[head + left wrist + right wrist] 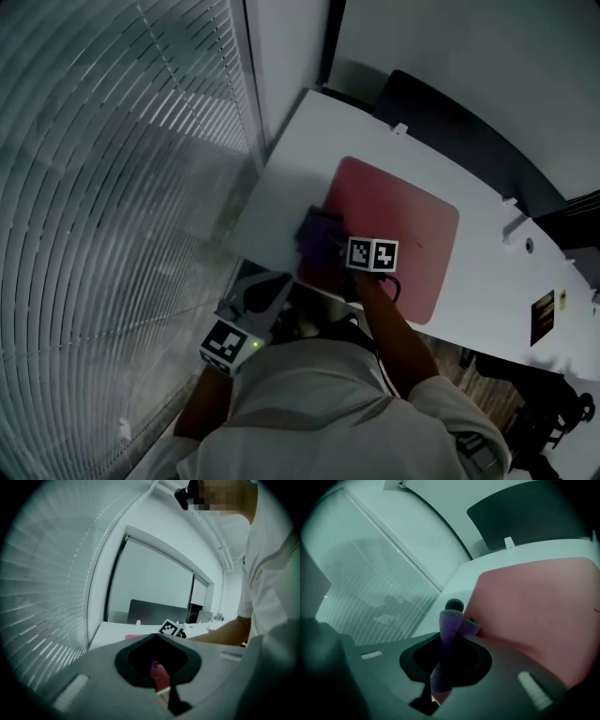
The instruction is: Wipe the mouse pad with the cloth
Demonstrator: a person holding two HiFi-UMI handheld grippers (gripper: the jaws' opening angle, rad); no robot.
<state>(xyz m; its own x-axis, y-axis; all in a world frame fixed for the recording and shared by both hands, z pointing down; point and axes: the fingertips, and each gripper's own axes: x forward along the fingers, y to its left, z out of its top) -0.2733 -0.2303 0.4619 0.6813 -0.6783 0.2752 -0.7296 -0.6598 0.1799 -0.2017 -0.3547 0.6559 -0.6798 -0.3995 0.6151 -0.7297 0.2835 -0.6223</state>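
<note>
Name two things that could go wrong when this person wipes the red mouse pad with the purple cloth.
1. The left gripper hangs off the desk, so nothing pins the mouse pad. A push from the cloth may slide it across the smooth top.
2. The right gripper pinches the cloth as a narrow bunched fold. It may slip out, or a bare jaw tip may scrape the pad.

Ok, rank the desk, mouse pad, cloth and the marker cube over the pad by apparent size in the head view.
1. desk
2. mouse pad
3. cloth and marker cube: they look about alike, so I won't rank them against each other.
</note>
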